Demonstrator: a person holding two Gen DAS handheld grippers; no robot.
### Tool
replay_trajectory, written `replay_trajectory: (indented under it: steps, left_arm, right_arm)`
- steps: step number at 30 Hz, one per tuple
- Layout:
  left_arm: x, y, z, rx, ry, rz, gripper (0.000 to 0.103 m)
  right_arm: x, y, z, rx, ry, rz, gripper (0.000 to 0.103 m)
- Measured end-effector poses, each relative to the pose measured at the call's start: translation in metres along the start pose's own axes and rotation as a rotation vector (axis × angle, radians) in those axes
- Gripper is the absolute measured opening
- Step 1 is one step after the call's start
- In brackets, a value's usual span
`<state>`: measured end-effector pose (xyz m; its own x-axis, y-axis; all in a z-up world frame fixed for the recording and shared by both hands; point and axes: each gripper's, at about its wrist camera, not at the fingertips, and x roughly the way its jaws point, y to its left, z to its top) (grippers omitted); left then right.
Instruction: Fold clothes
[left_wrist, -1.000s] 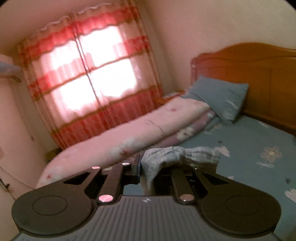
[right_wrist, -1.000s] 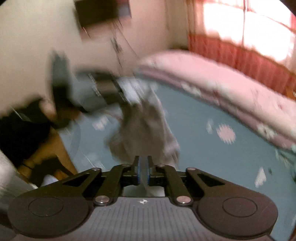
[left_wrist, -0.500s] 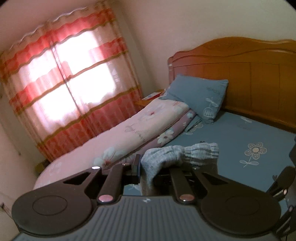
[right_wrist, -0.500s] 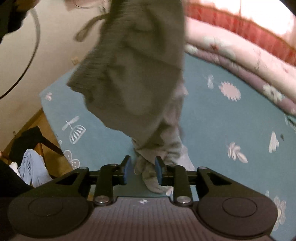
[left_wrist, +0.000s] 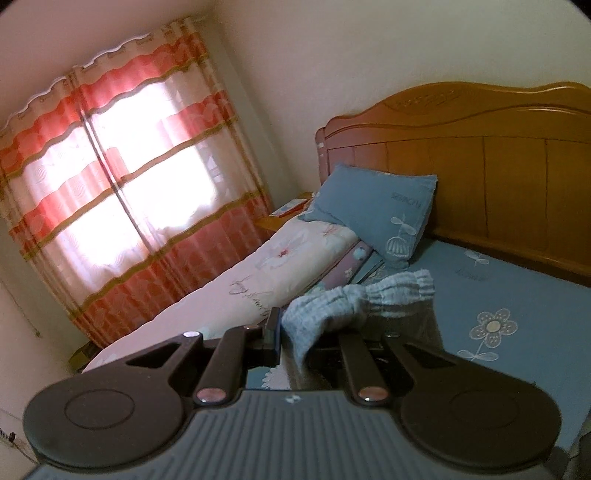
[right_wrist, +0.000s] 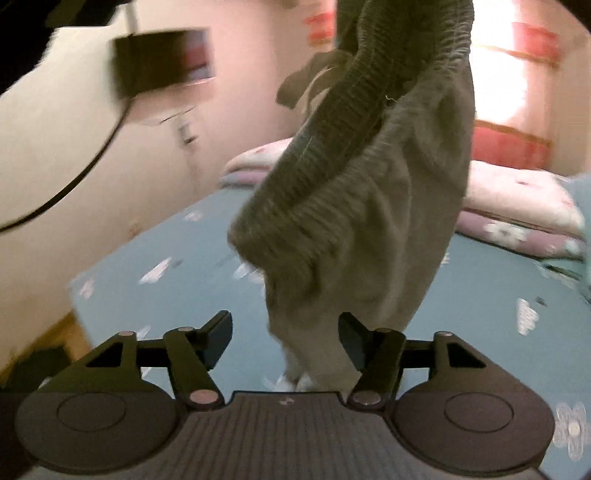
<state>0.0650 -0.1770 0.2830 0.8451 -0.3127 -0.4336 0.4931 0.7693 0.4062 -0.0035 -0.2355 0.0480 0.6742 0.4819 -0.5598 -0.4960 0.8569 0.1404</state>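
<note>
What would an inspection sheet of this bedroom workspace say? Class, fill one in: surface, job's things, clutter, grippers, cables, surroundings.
Surface: blue flowered bed sheet, mostly bare.
Job's things: grey knit garment hanging above the sheet.
Clutter: rolled pink quilt and blue pillow along the far side.
Grippers: left gripper shut on the garment's ribbed edge; right gripper just opened, cloth hanging between its jaws, pads not pressing.
Cables: dark cable against the wall.
Surroundings: wooden headboard, striped curtains.

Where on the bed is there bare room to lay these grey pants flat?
Bare blue sheet lies between the headboard, pillow and rolled pink quilt. The far edge under the quilt is crowded. The pants hang from the shut left gripper.
</note>
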Motion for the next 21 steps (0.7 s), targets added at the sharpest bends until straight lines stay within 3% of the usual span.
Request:
replay_trajectory:
  steps: [2, 4, 6, 8, 11, 14, 17, 21]
  left_arm:
    - [-0.001, -0.001, 0.004, 0.004, -0.014, -0.020, 0.009]
    - [-0.003, 0.000, 0.004, 0.014, -0.029, -0.036, 0.009]
    - [-0.006, 0.006, -0.001, 0.027, -0.041, -0.043, 0.009]
    - [-0.009, 0.017, -0.011, 0.035, -0.043, -0.034, 0.009]
    - [-0.010, 0.036, -0.031, 0.042, -0.037, -0.004, 0.009]
    - [-0.008, 0.058, -0.064, 0.077, -0.001, 0.034, 0.009]
    - [-0.007, 0.073, -0.094, 0.102, 0.055, 0.018, 0.009]
    - [-0.016, 0.088, -0.132, 0.182, 0.128, -0.042, 0.009]
  right_arm:
    - [0.004, 0.002, 0.002, 0.044, -0.047, -0.100, 0.078]
    - [0.011, 0.003, 0.004, 0.073, -0.083, -0.213, 0.069]
    - [0.020, 0.002, 0.006, 0.068, -0.059, -0.295, 0.013]
    - [0.021, 0.000, 0.009, 0.052, -0.019, -0.319, 0.014]
    - [0.007, -0.004, 0.019, 0.037, 0.040, -0.271, 0.013]
    - [-0.014, -0.006, 0.041, 0.067, 0.125, -0.161, 0.013]
    - [-0.026, -0.001, 0.069, 0.103, 0.243, -0.060, 0.012]
    - [-0.038, 0.017, 0.109, 0.066, 0.395, -0.013, 0.012]
